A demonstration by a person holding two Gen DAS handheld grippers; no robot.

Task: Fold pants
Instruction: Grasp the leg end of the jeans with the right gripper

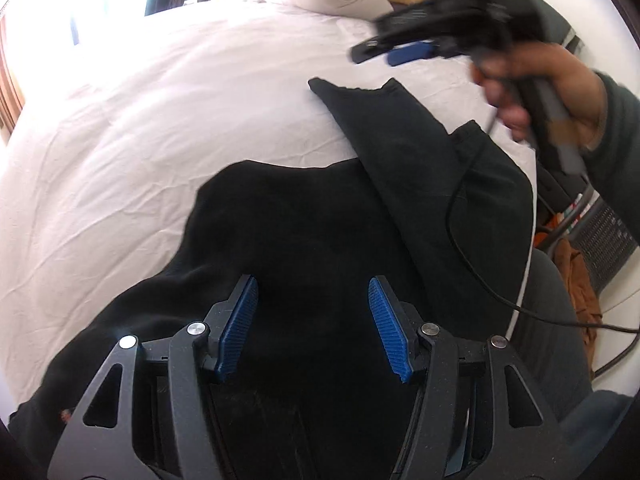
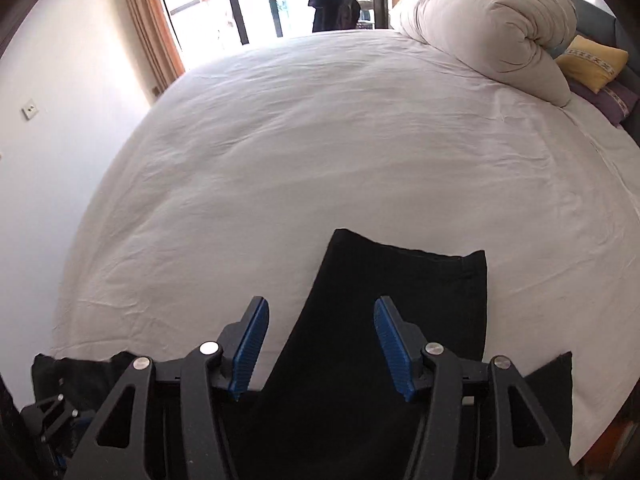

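Black pants [image 1: 304, 216] lie on a white bed [image 1: 160, 120]. In the left wrist view one leg [image 1: 420, 136] runs up to the right, its hem near the far end. My left gripper [image 1: 312, 296] is open and empty, just above the wide part of the pants. My right gripper [image 1: 384, 50] shows blurred at the upper right, held in a hand above the leg's hem. In the right wrist view the right gripper [image 2: 320, 320] is open and empty above the leg [image 2: 400, 300], whose hem lies ahead of the fingertips.
A rolled white duvet [image 2: 492, 28] and a yellow pillow [image 2: 592, 62] lie at the bed's far right. A window with orange curtains [image 2: 148, 20] stands beyond the bed. A black cable [image 1: 472, 248] hangs from the right gripper across the pants. Clutter sits on the floor to the right [image 1: 580, 272].
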